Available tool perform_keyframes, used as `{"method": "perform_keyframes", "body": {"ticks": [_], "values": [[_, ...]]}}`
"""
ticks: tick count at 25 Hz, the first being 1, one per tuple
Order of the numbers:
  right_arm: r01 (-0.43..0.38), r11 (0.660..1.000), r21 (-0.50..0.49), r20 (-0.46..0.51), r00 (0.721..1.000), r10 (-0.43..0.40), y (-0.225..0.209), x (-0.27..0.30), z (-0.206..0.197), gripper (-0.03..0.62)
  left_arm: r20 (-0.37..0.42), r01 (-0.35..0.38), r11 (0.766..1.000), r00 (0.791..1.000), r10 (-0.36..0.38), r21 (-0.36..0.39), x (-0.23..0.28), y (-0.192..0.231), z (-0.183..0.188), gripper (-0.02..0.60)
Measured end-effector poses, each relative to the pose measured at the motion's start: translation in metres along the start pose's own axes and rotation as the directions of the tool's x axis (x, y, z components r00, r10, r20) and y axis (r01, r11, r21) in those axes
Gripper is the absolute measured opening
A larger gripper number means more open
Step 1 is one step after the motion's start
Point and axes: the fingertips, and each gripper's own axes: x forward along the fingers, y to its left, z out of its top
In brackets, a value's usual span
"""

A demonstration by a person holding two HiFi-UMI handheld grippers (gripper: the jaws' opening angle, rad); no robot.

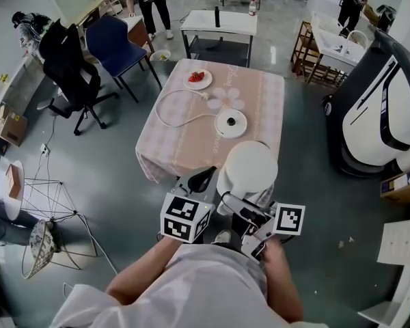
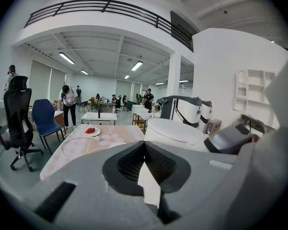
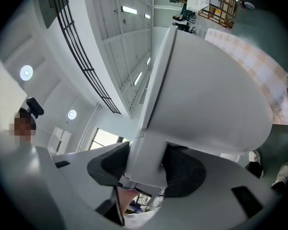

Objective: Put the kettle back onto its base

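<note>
The white kettle [image 1: 248, 171] hangs in the air over the near edge of the pink-clothed table [image 1: 184, 149]. My right gripper [image 1: 236, 208] is shut on its handle; in the right gripper view the jaws clamp the handle [image 3: 144, 162] and the kettle body [image 3: 206, 90] fills the frame. The round white base [image 1: 230, 123] with a dark centre lies on the table just beyond the kettle, and its white cord [image 1: 174, 111] loops off to the left. My left gripper [image 1: 201, 178] hovers left of the kettle [image 2: 175, 131], shut, with nothing between its jaws.
A plate of red fruit [image 1: 197, 78] and several white discs [image 1: 229, 98] lie at the table's far end. A blue chair [image 1: 116, 43] and a black office chair [image 1: 68, 67] stand to the left, a large white machine [image 1: 383, 108] to the right.
</note>
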Motion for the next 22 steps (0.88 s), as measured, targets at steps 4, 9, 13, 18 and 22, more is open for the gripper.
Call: {"method": "perform_keyframes", "body": {"ticks": [4,9,13,18,22], "values": [[-0.002,1.000,-0.004,-0.001,1.000,0.002,-0.002,0.005,0.009,0.199,0.010,-0.002,1.000,1.000,0.002,0.000,0.007,0.006,0.005,0.005],[-0.003,1.000,-0.011,0.002,1.000,0.003,-0.006,0.017,0.026,0.199,0.012,0.014,1.000,1.000,-0.014,-0.013,0.024,0.018,0.008,0.005],[0.008,1.000,-0.013,0.013,1.000,-0.008,-0.014,0.030,0.047,0.199,0.013,0.025,0.999,1.000,-0.025,-0.028,0.042,0.035,0.013,0.005],[0.035,0.999,-0.011,0.020,0.999,-0.035,-0.024,0.048,0.073,0.199,0.017,0.039,0.998,0.999,-0.039,-0.039,0.066,0.059,0.023,0.006],[0.053,0.998,-0.014,0.028,0.998,-0.053,-0.031,0.063,0.096,0.199,0.016,0.060,0.997,0.998,-0.060,-0.045,0.086,0.076,0.032,0.006]]}}
